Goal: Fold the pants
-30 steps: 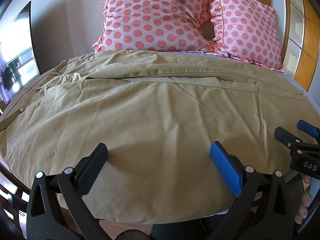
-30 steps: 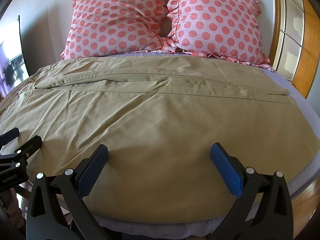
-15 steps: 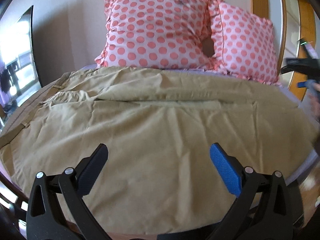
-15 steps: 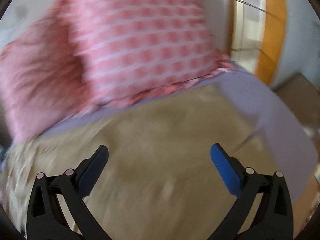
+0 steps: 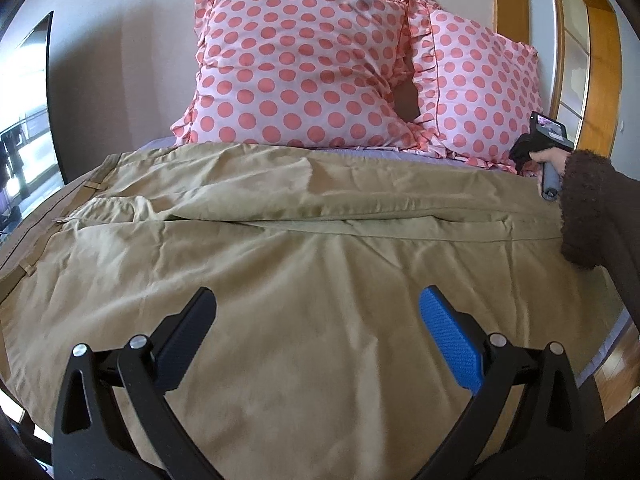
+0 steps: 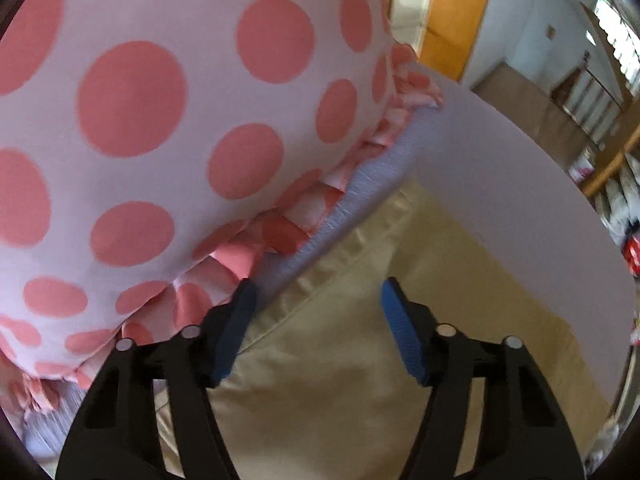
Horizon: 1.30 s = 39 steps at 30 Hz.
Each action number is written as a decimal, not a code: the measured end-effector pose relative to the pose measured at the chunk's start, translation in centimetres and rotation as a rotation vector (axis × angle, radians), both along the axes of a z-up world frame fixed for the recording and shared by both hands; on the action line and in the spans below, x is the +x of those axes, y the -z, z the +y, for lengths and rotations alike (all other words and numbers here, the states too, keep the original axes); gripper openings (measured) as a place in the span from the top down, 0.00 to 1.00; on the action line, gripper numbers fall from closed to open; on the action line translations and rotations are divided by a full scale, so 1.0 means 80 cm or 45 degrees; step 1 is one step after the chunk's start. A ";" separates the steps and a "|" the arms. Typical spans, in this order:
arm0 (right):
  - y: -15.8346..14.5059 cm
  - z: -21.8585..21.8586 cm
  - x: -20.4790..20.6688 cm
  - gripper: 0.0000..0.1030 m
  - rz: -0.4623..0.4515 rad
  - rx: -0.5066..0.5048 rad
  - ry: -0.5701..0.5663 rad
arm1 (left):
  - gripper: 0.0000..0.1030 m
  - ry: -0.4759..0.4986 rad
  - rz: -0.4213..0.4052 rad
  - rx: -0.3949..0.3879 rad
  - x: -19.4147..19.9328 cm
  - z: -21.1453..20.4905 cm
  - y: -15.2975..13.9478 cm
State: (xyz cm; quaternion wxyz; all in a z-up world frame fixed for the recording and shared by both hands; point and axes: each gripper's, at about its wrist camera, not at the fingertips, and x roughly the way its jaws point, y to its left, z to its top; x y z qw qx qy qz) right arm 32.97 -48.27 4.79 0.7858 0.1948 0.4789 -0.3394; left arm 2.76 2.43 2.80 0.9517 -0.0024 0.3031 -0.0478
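Two grippers over the bed, and neither has cloth yet. Khaki pants [image 5: 304, 264] lie spread flat across the bed, waistband at the left edge, legs running right, far edge just short of the polka-dot pillows [image 5: 304, 68]. Left gripper [image 5: 316, 332] hovers low over the near leg, fingers spread wide, nothing between them. Right gripper [image 6: 316, 320] reaches to the far right corner, fingers apart and empty, straddling the folded hem edge of the pants [image 6: 360, 360]; its left finger sits right by the pillow's ruffle [image 6: 256, 248] and the lavender sheet [image 6: 500, 184]. That's the risk, I'd say: closing here could catch ruffle or sheet along with the hem, or pinch only the top layer, so the fold drags bedding or lets the lower leg slip out crooked.
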 end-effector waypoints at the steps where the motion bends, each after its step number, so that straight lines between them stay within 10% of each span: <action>1: -0.002 -0.001 -0.009 0.56 -0.023 -0.019 -0.010 | 0.02 -0.005 0.000 -0.002 0.001 0.001 0.000; 5: -0.001 -0.028 -0.047 0.92 -0.185 0.043 -0.010 | 0.02 -0.025 -0.006 -0.037 0.001 0.010 -0.001; 12: -0.040 -0.064 -0.141 0.97 -0.693 0.400 -0.049 | 0.02 -0.117 -0.064 -0.112 -0.018 0.038 -0.023; 17: -0.085 -0.040 -0.331 0.97 -1.021 0.495 -0.203 | 0.02 -0.188 -0.181 -0.188 -0.030 0.085 -0.054; 25: 0.003 -0.039 -0.450 0.92 -0.842 0.752 -0.091 | 0.02 -0.029 -0.093 -0.306 0.025 0.128 -0.081; 28: 0.009 -0.037 -0.455 0.59 -0.837 0.771 -0.062 | 0.02 -0.030 -0.037 -0.324 0.054 0.137 -0.082; 31: 0.009 -0.034 -0.456 0.53 -0.838 0.760 -0.060 | 0.02 -0.082 0.028 -0.420 0.086 0.154 -0.078; 33: 0.010 -0.038 -0.454 0.54 -0.846 0.736 -0.046 | 0.02 -0.123 0.083 -0.520 0.109 0.170 -0.070; 35: 0.008 -0.044 -0.448 0.98 -0.862 0.706 -0.048 | 0.02 -0.167 0.157 -0.593 0.138 0.182 -0.059; 39: -0.004 -0.059 -0.459 0.98 -1.002 0.681 -0.044 | 0.02 -0.239 0.255 -0.632 0.187 0.195 -0.042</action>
